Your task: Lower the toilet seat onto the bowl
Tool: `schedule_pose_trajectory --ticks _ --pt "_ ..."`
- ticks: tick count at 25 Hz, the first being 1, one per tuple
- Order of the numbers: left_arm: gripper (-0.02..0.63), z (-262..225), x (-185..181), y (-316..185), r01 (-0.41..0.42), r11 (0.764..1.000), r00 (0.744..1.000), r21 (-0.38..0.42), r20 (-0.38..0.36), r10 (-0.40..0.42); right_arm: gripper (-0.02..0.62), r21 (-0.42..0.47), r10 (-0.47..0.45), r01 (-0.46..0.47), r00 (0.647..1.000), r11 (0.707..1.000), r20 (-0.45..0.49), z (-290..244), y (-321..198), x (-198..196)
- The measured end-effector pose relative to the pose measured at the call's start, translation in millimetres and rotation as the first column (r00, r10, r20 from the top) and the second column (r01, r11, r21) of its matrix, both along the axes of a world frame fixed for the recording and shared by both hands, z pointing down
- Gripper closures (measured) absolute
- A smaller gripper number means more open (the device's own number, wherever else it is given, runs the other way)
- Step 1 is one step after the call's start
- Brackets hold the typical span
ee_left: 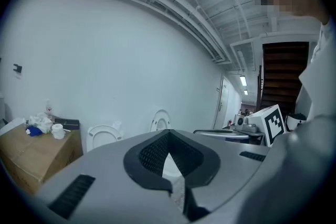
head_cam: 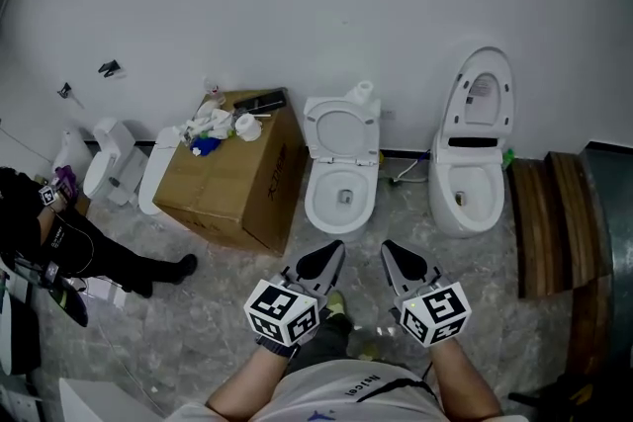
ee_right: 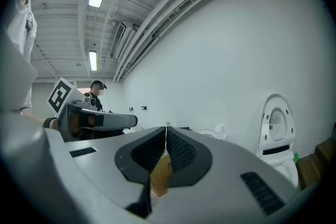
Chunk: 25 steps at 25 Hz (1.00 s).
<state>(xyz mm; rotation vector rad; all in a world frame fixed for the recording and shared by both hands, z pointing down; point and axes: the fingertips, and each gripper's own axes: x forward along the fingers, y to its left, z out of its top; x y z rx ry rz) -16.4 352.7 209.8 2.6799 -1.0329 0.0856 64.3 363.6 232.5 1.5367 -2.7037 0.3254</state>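
Observation:
Two white toilets stand against the far wall. The middle toilet (head_cam: 339, 198) has its seat and lid (head_cam: 341, 128) raised against the wall, with an open bowl below. The right toilet (head_cam: 467, 193) has a tall lid (head_cam: 482, 99) standing upright. My left gripper (head_cam: 334, 250) and right gripper (head_cam: 393, 250) are held side by side, well short of the middle toilet, both shut with nothing between the jaws. In the left gripper view the left gripper (ee_left: 168, 131) points toward the raised seat (ee_left: 103, 136). In the right gripper view the right gripper (ee_right: 166, 128) has the right toilet (ee_right: 276, 126) off to its right.
A cardboard box (head_cam: 232, 178) with crumpled paper, a cup and a dark device on top stands left of the middle toilet. More white fixtures (head_cam: 114, 171) sit further left, near a person in black (head_cam: 69, 247). Wooden planks (head_cam: 544, 222) lie at the right.

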Motion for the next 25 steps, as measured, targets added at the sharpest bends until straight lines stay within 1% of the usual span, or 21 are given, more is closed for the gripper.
schedule_pose_trajectory --ticks 3,7,15,19,22,25 --pt "0.597 5.9 -6.6 -28.4 0.012 1.000 1.000 -0.007 -0.010 -0.012 0.578 -0.011 0.011 -0.011 1.000 1.000 -0.020 8.4 -25.4 -1.6" --pt "0.597 19.2 -11.0 -75.2 0.001 1.000 1.000 -0.006 -0.008 -0.001 0.578 -0.030 0.025 -0.027 0.998 0.999 -0.060 24.2 -72.1 -6.0" --pt "0.597 42.9 -19.6 -205.4 -0.064 0.998 0.998 -0.001 0.023 0.064 0.578 -0.068 0.078 -0.087 0.990 0.994 -0.119 51.0 -203.9 -19.1" --pt "0.597 49.4 -20.4 -265.4 -0.103 0.995 0.994 0.009 0.028 0.103 0.577 -0.089 0.112 -0.126 0.983 0.988 -0.147 64.5 -257.9 -25.5" --pt "0.597 57.1 -17.1 -301.1 -0.126 0.992 0.992 -0.007 0.023 0.126 0.577 -0.108 0.143 -0.164 0.973 0.980 -0.181 78.7 -290.0 -22.9" --pt "0.597 65.4 -12.4 -326.3 -0.140 0.990 0.990 -0.028 0.017 0.141 0.577 -0.125 0.158 -0.187 0.964 0.974 -0.212 94.8 -319.9 -11.6"
